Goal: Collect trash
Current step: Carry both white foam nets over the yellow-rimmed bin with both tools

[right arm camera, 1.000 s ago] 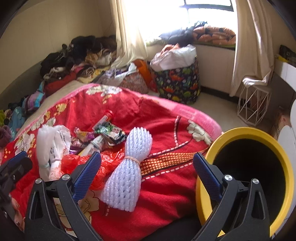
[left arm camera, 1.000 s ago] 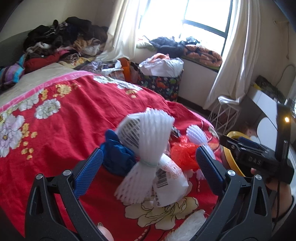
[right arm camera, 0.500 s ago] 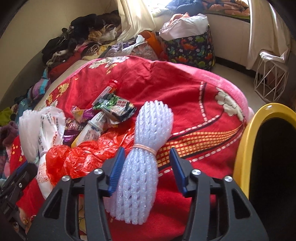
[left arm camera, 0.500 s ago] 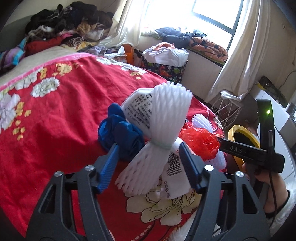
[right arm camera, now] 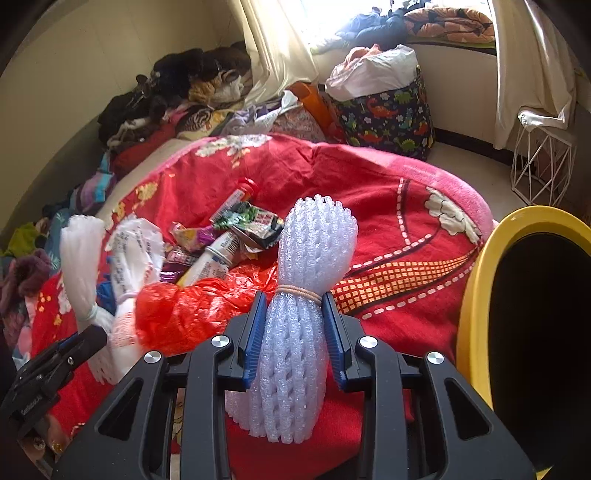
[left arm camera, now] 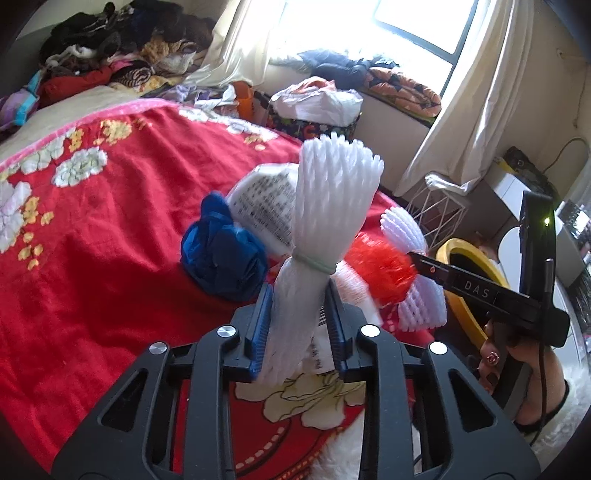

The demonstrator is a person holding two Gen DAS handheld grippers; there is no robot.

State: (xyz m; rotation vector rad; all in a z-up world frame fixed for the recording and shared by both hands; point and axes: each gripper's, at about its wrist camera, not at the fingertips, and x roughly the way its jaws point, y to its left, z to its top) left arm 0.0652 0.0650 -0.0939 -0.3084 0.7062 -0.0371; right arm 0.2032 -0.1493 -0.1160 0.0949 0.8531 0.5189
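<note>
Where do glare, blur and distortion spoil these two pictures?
Left wrist view: the window is blown out white, and the red bag is smeared. Right wrist view: the window top glares, the red bag's left end blurs, and the yellow bin bends at the edge.

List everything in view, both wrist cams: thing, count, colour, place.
Foam net bundles: 2, white; one between left jaws, one between right jaws.
Plastic bag: 1, red, on blanket between the bundles.
Blue bag: 1, blue, crumpled beside left bundle.
Printed bag: 1, white, behind left bundle.
Wrappers and tubes: several, mixed colours, mid-blanket.
Blanket: 1, red floral, covering bed.
Bin: 1, yellow rim, right of bed.
Dinosaur basket: 1, dark, under window.
Wire basket: 1, white, by curtain.
Clothes pile: 1, mixed, far bed end.
Left gripper: jaws closing on bundle.
Right gripper: jaws closing on bundle.
</note>
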